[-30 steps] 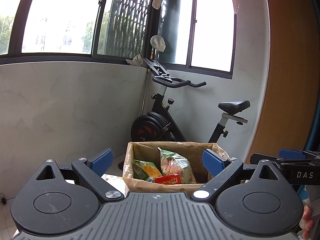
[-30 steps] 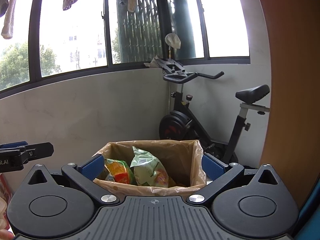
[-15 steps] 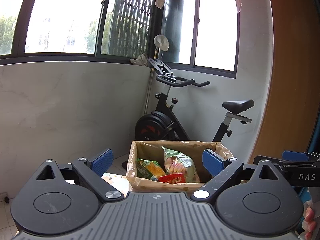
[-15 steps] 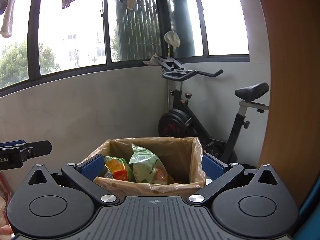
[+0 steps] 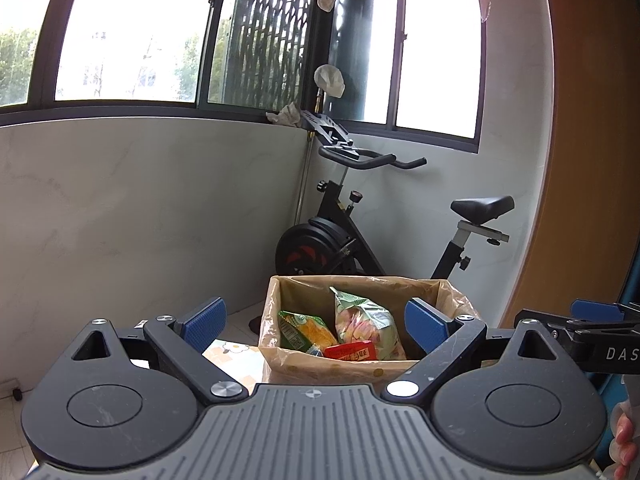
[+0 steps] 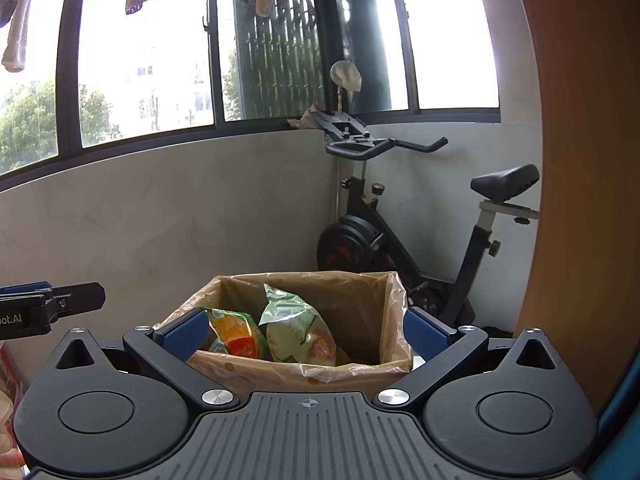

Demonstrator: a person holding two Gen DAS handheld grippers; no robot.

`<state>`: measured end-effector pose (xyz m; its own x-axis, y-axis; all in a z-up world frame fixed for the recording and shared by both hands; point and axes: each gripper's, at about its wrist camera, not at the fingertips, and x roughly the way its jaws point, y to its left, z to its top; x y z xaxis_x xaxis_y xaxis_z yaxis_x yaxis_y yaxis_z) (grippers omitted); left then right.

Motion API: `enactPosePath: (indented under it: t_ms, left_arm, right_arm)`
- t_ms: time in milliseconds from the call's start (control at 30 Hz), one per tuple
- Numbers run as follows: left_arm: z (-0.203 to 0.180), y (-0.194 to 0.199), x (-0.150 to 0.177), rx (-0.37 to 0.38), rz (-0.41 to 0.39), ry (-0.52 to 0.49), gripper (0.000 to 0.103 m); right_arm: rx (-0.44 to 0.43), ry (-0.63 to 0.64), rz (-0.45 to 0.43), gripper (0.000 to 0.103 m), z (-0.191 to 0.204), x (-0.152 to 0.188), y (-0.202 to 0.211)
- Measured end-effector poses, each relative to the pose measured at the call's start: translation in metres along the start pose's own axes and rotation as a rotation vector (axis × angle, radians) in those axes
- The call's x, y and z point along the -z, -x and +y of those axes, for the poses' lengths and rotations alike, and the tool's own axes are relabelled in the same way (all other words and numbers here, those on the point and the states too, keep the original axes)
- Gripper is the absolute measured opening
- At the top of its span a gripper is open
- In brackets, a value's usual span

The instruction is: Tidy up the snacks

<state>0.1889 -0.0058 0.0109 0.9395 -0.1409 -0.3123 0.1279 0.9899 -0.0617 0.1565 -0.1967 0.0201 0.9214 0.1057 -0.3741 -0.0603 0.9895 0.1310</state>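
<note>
I hold the left gripper (image 5: pixel 314 324) and right gripper (image 6: pixel 306 330) spread wide and empty, both facing the lined cardboard box (image 6: pixel 304 372) containing the green snack bag (image 5: pixel 366 326), orange packet (image 5: pixel 304 330) and red packet (image 5: pixel 352 351).

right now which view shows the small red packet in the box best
The left wrist view: the red packet lies in plain sight at the front of the lined cardboard box, below the two green snack bags. In the right wrist view the box's front wall hides it.
</note>
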Motion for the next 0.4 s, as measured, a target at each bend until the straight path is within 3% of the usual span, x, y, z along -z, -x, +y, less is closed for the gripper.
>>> enactPosePath:
  t_ms: [400]
  left_arm:
    - [-0.0004, -0.0016, 0.0006, -0.003, 0.002, 0.0, 0.097]
  right_arm:
    - [-0.001, -0.001, 0.004, 0.103, 0.0004, 0.0031, 0.0]
